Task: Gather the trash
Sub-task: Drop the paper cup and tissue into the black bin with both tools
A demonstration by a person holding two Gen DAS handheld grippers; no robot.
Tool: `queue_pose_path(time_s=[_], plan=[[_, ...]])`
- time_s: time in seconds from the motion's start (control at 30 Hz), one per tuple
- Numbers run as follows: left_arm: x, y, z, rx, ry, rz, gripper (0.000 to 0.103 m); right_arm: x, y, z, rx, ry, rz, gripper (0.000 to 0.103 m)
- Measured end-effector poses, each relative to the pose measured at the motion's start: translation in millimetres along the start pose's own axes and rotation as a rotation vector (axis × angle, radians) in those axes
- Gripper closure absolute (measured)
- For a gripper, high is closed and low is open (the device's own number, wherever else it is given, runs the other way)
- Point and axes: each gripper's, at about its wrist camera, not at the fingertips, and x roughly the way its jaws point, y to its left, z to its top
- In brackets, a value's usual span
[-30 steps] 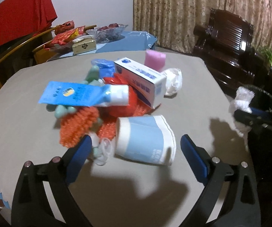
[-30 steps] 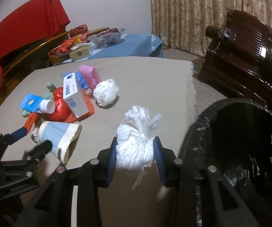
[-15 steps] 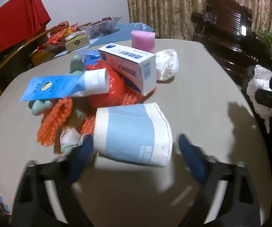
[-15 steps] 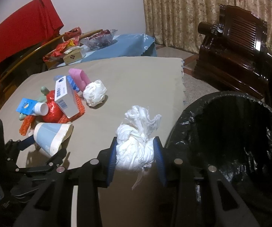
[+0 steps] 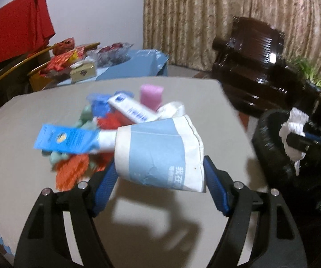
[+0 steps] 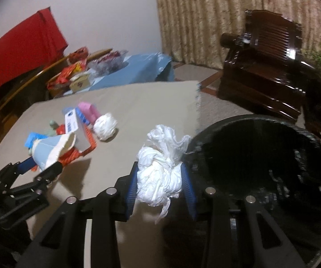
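Both hand-held grippers are loaded. On the left, the left gripper (image 5: 160, 174) has its blue pads pressed against the sides of a crushed paper cup (image 5: 158, 154), white with a pale blue band, which lies sideways between the fingers with its open mouth toward the right. From the right wrist view the cup (image 6: 51, 151) sits clear above the table (image 6: 149, 102), casting a shadow on the cloth beneath it. Just beyond the cup lies the rest of the litter: a blue tube (image 5: 68, 139), a white and blue carton (image 5: 131, 109), a pink block (image 5: 151, 95), some orange netting (image 5: 71, 169) and a second white wad (image 6: 105, 126) near the pile's right edge.

On the right, the right gripper (image 6: 160, 186) is clamped narrowly on a crumpled white plastic bag (image 6: 160, 174), whose loose top billows up above the pads. That bundle hangs at the table's edge, just beside the rim of a black-lined trash bin (image 6: 261, 169). In the left wrist view the same bundle (image 5: 294, 131) shows against the bin (image 5: 269, 147).
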Motion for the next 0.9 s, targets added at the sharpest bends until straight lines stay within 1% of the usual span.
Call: queue_pose_path(time_s=[0.07, 0.17, 0.3, 0.43, 0.6, 0.63, 0.7, 0.73, 0.77, 0.8, 0.83, 0.9], plan=[[-4.2, -11.0, 6.4, 0.013, -0.011, -0.025, 0.031, -10.1, -12.9, 0.4, 0.019, -0.011, -0.026, 0.066], [-8.1, -32.1, 15.6, 0.030, -0.017, -0.081, 0.031, -27.9, -37.3, -1.1, 0.050, -0.030, -0.079, 0.066], [-9.6, -70.4, 22.2, 0.074, -0.021, -0.166, 0.031, -43.2, -69.2, -6.3, 0.091, -0.040, -0.149, 0.066], [-7.2, -106.6, 29.2, 0.118, -0.026, -0.234, 0.031, -55.4, -100.8, -14.3, 0.129, -0.040, -0.216, 0.066], [-4.1, -153.6, 36.2, 0.164, -0.025, -0.329, 0.030, -68.5, -132.1, -25.5, 0.177, -0.039, -0.290, 0.062], [-3.8, -161.1, 36.7, 0.170, -0.026, -0.347, 0.030, -69.5, -134.9, -25.6, 0.184, -0.040, -0.303, 0.059], [-2.6, -175.7, 37.8, 0.184, -0.022, -0.397, 0.024, -73.5, -141.8, -28.0, 0.192, -0.044, -0.330, 0.057], [-2.0, -182.1, 37.8, 0.190, -0.017, -0.421, 0.021, -74.6, -144.8, -28.8, 0.195, -0.045, -0.341, 0.053], [-0.8, -186.5, 38.2, 0.195, -0.012, -0.438, 0.016, -76.0, -148.5, -28.9, 0.199, -0.048, -0.350, 0.044], [-0.8, -190.1, 37.7, 0.200, -0.009, -0.454, 0.014, -77.4, -150.8, -28.0, 0.205, -0.053, -0.362, 0.039], [-0.8, -191.6, 37.3, 0.202, -0.005, -0.464, 0.014, -79.3, -152.5, -27.9, 0.210, -0.059, -0.371, 0.033], [0.7, -189.7, 36.8, 0.196, 0.003, -0.468, 0.013, -81.3, -155.2, -25.9, 0.215, -0.069, -0.379, 0.023]])
